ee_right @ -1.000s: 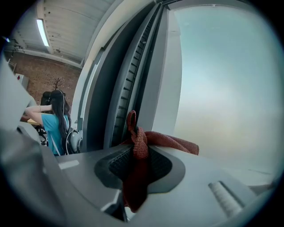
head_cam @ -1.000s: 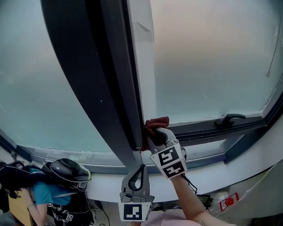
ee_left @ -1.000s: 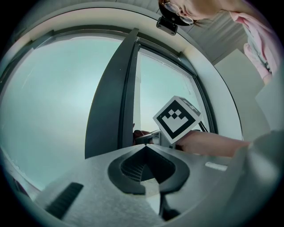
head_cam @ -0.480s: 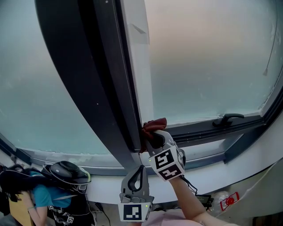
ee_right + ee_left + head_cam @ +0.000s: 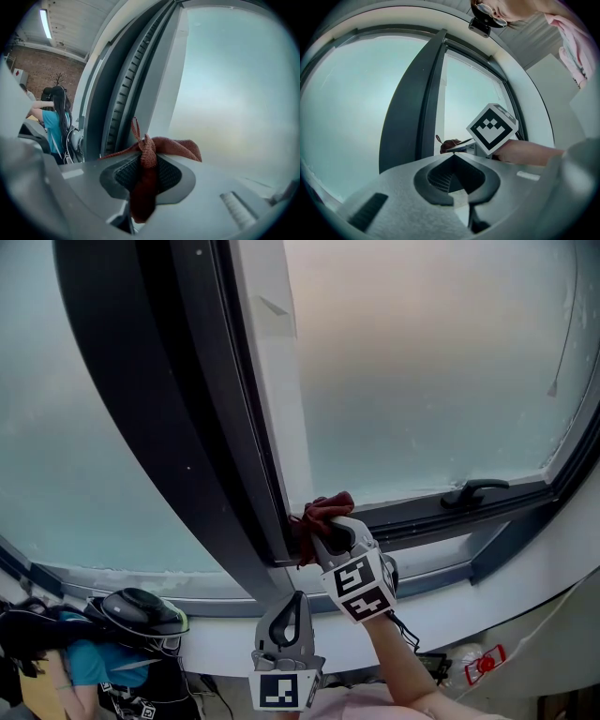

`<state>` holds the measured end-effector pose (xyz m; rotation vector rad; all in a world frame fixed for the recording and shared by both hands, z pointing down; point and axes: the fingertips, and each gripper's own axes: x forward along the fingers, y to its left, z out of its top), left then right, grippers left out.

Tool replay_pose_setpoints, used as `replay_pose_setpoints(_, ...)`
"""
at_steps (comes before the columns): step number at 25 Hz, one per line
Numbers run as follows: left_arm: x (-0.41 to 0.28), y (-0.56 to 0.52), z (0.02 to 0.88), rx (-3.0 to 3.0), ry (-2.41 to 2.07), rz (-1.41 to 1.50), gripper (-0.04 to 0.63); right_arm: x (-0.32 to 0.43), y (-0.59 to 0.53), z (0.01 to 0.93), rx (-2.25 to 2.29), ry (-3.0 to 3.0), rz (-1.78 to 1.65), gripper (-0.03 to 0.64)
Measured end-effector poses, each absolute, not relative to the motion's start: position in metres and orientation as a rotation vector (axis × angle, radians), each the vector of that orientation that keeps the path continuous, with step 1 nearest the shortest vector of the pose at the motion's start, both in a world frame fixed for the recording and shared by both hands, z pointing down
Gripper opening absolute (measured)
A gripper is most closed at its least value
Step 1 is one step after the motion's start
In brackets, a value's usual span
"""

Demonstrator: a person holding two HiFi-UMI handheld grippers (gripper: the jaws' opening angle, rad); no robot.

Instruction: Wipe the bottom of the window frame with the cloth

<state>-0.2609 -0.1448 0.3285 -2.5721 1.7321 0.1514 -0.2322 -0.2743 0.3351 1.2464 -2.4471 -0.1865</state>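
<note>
Rust-red woven cloth (image 5: 325, 510) is sitting just below the middle of the head view, bunched in the corner where the pale upright post (image 5: 272, 381) is meeting the bottom rail of the window frame (image 5: 427, 514). The right gripper (image 5: 317, 529) is reaching up from 6 o'clock and clamping the cloth. In the right gripper view its matte grey fingers (image 5: 123, 174), with ribbed dark pads, are pinching a twisted fold, while a coarse, frayed lobe of cloth (image 5: 174, 146) is spilling toward 2 o'clock. A loose thread is curling upward against the ridged dark seal of the frame.

The left gripper (image 5: 298, 598) is hanging lower, at 6 o'clock, apart from the frame. In the left gripper view (image 5: 453, 156) its fingers are pressing together at their tips and gripping nothing.

Frosted glass (image 5: 431, 362), smooth and milky, is filling the pane from 12 to 3 o'clock. A curved black lever handle (image 5: 473, 490) is lying on the rail at 4 o'clock. A broad, dark, smooth mullion (image 5: 178, 409) is sweeping from 11 o'clock toward the cloth. A person in a teal shirt (image 5: 89, 664) is standing at 8 o'clock.
</note>
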Motion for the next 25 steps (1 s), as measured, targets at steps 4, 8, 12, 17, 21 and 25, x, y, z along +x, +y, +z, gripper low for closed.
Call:
replay_pose_setpoints(4,-0.249,-0.145,0.327,-2.592,1.689,0.146,-0.002,-0.219,-0.276,0.335,1.272,-2.444,-0.170,0.080)
replay_pose_setpoints(8,-0.244,-0.145,0.331,-2.597,1.669,0.106,-0.002,-0.207,-0.277,0.336,1.293,-2.443,-0.145,0.080)
replay_pose_setpoints(12,-0.241,-0.145,0.328,-2.599,1.677,0.136,-0.002,-0.195,-0.278,0.337,1.315,-2.446,-0.099,0.080)
replay_pose_setpoints(17,-0.233,-0.144,0.329,-2.600,1.650,0.110,-0.002,-0.181,-0.279,0.337,1.337,-2.443,-0.078,0.080)
replay_pose_setpoints(21,-0.229,-0.144,0.323,-2.606,1.678,0.183,-0.002,-0.170,-0.280,0.337,1.356,-2.438,-0.061,0.080)
replay_pose_setpoints(25,-0.226,-0.144,0.328,-2.604,1.651,0.113,-0.002,-0.159,-0.281,0.337,1.376,-2.433,-0.044,0.080)
